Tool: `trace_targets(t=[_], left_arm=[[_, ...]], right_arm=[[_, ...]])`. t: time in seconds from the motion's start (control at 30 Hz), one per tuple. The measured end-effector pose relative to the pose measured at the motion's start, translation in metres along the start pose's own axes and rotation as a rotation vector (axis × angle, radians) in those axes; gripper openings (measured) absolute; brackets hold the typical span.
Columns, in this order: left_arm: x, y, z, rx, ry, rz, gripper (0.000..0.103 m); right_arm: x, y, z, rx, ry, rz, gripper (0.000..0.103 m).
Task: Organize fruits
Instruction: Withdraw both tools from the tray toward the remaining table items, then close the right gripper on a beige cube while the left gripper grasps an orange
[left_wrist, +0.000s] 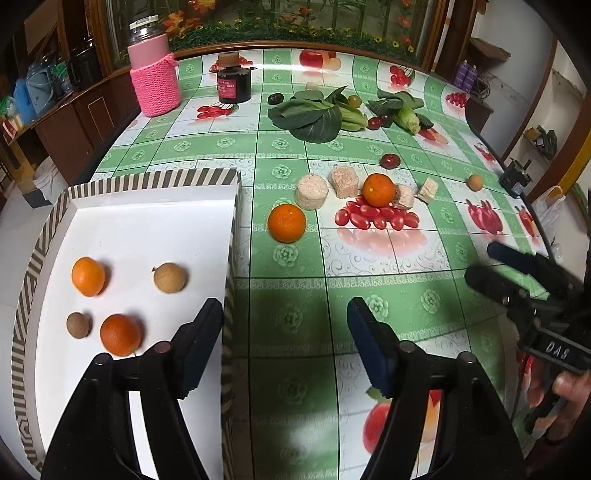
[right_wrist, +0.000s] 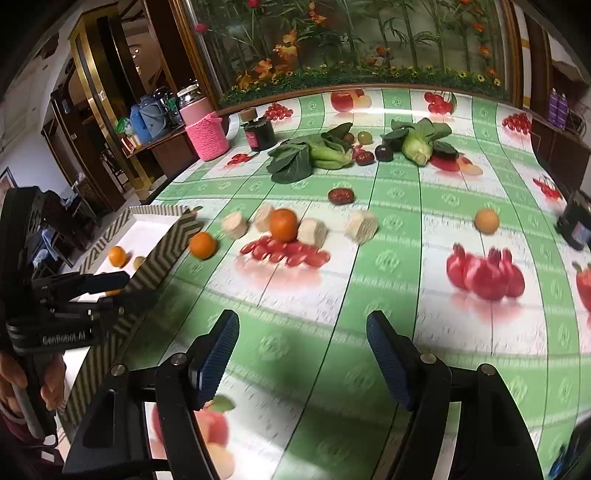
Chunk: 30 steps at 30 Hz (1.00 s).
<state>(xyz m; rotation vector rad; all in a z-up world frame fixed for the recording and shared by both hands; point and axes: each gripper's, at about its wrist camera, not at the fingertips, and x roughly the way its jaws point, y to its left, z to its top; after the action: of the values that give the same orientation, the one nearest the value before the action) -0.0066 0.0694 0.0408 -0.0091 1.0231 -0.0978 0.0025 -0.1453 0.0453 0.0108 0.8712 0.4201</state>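
Bottom of the left wrist frame: left gripper (left_wrist: 284, 325) spread wide and holding nothing, one finger (left_wrist: 199, 332) over the white floor of the tray (left_wrist: 155, 218), the other over bare tablecloth (left_wrist: 406, 288). Lower left of that frame, inside the tray: two oranges, one near (left_wrist: 120, 334) and one further back (left_wrist: 88, 276), plus two small brown fruits (left_wrist: 170, 277). Just past the tray's right wall, centre frame: a loose orange (left_wrist: 286, 223) on the cloth, ahead of the left gripper and a touch to its right; round, so no long axis to line up with. Beyond it, a second loose orange (left_wrist: 378, 189) wedged among pale blocks (left_wrist: 311, 192), touching at least one of them.

Bottom of the right wrist frame: right gripper (right_wrist: 303, 354) likewise wide open and empty, with the nearer loose orange (right_wrist: 202, 244) up and to the left, beside the tray's striped wall (right_wrist: 166, 254). Judged the closer hand for that fruit: the left. Mid right: a small tan fruit (right_wrist: 487, 220) alone, likelier work for the right. Far back: leafy greens (right_wrist: 295, 158) and dark fruits (right_wrist: 384, 152).
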Motion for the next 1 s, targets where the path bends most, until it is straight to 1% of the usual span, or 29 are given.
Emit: trace_targets(t=[0.1,0.17,0.23,0.33,0.47,0.57,0.67,0.8,0.87,0.9,0.93,1.0], left_arm=[[0.001,0.001,0.005,-0.009,0.003,-0.005,0.069],[-0.002,0.001,0.009,-0.002,-0.012,-0.011,0.069],[-0.007,-0.001,0.013,0.018,-0.037,-0.012,0.069],[-0.008,-0.004,0.022,0.056,-0.052,-0.033,0.069],[0.005,-0.010,0.029,0.143,-0.015,-0.059,0.069],[0.016,-0.012,0.032,0.185,0.013,-0.069,0.069],[0.025,-0.012,0.037,0.201,0.028,-0.065,0.069],[0.035,-0.015,0.044,0.230,0.045,-0.064,0.069],[0.040,-0.018,0.047,0.251,0.048,-0.059,0.069],[0.042,-0.019,0.048,0.260,0.052,-0.059,0.069],[0.045,-0.019,0.049,0.267,0.056,-0.060,0.069],[0.048,-0.022,0.052,0.292,0.045,-0.049,0.069]], right_arm=[[0.012,0.002,0.014,-0.052,0.012,-0.006,0.073],[0.022,0.005,0.024,-0.093,0.021,0.002,0.071],[0.032,0.009,0.032,-0.137,0.032,0.005,0.066],[0.049,0.011,0.040,-0.207,0.051,0.011,0.065],[0.065,0.010,0.047,-0.289,0.070,0.029,0.065],[0.076,0.013,0.048,-0.375,0.085,0.022,0.065],[0.084,0.016,0.050,-0.446,0.085,0.017,0.065],[0.094,0.014,0.054,-0.487,0.094,0.010,0.064],[0.099,0.013,0.056,-0.479,0.121,0.034,0.049],[0.099,0.012,0.057,-0.463,0.122,0.062,0.035],[0.099,0.011,0.057,-0.449,0.122,0.065,0.029],[0.098,0.011,0.056,-0.441,0.120,0.059,0.029]])
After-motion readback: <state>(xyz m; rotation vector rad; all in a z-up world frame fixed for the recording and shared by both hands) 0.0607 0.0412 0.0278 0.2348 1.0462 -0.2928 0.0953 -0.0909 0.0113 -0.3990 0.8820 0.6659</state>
